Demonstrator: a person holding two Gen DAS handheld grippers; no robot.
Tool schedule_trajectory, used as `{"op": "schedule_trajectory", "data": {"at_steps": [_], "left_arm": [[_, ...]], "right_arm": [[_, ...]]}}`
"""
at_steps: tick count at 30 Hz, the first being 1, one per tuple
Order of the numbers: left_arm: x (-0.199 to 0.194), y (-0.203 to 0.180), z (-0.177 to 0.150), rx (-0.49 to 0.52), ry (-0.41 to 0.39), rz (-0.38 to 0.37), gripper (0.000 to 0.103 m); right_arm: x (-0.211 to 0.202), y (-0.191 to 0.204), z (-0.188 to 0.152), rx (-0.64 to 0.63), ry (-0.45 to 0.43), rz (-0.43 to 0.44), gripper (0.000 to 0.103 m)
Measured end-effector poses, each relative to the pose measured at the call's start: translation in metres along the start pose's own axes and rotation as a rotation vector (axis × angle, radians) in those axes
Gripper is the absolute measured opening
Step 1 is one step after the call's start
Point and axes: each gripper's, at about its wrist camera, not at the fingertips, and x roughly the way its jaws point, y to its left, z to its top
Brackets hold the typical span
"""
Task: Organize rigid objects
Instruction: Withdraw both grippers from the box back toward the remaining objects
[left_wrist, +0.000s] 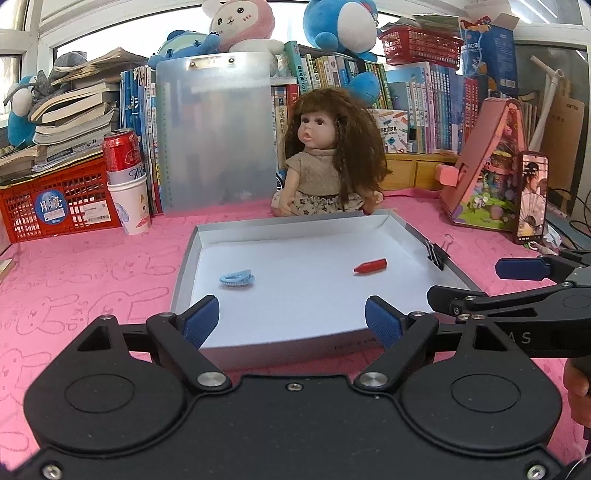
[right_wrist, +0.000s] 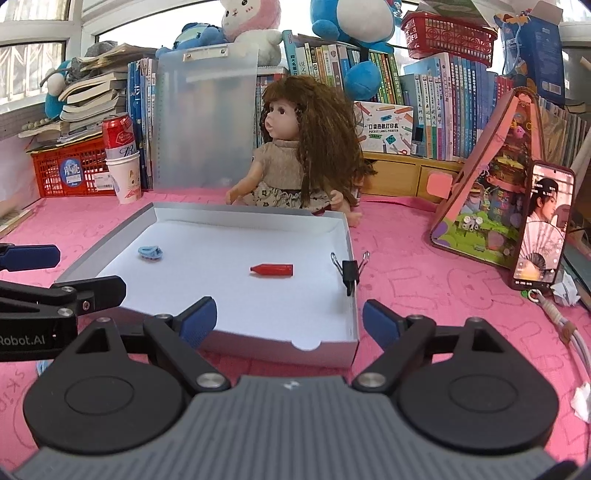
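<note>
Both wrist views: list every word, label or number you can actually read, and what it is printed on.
"POCKET LABEL PRINTER": white box beside the doll.
"Robot.AI": side of the left tool, seen from the right wrist.
"AS": end of a word on the right tool, seen from the left wrist.
"Moon": blue sticker on the red crate.
Book spines, red can, paper cup and phone: too small or blurred.

White shallow box (right_wrist: 325, 334) on pink mat (right_wrist: 424, 258), red crayon (right_wrist: 272, 269), blue hair clip (right_wrist: 150, 253), black binder clip (right_wrist: 350, 272) on its wall, right claw (right_wrist: 290, 319) gaping, empty
</note>
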Motion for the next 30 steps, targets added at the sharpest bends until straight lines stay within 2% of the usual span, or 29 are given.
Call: {"op": "schedule_trajectory", "data": {"at_steps": [16, 21, 26, 30], "left_arm": [[-0.027, 0.009, -0.043, -0.023, 0.029, 0.033, 0.086], [-0.033, 0.014, -0.056, -0.046, 0.053, 0.032, 0.087], [-0.037, 0.018, -0.066, -0.082, 0.063, 0.023, 0.087], [-0.040, 0.018, -0.073, -0.066, 0.063, 0.031, 0.087]], "right_arm": [[-0.033, 0.006, -0.043, -0.035, -0.016, -0.043, 0.093], [-0.035, 0.010, -0.059, -0.065, -0.001, -0.044, 0.093], [-0.036, 0.009, -0.069, -0.041, 0.020, -0.047, 0.093], [-0.037, 0.012, -0.075, -0.042, 0.028, -0.045, 0.093]]}}
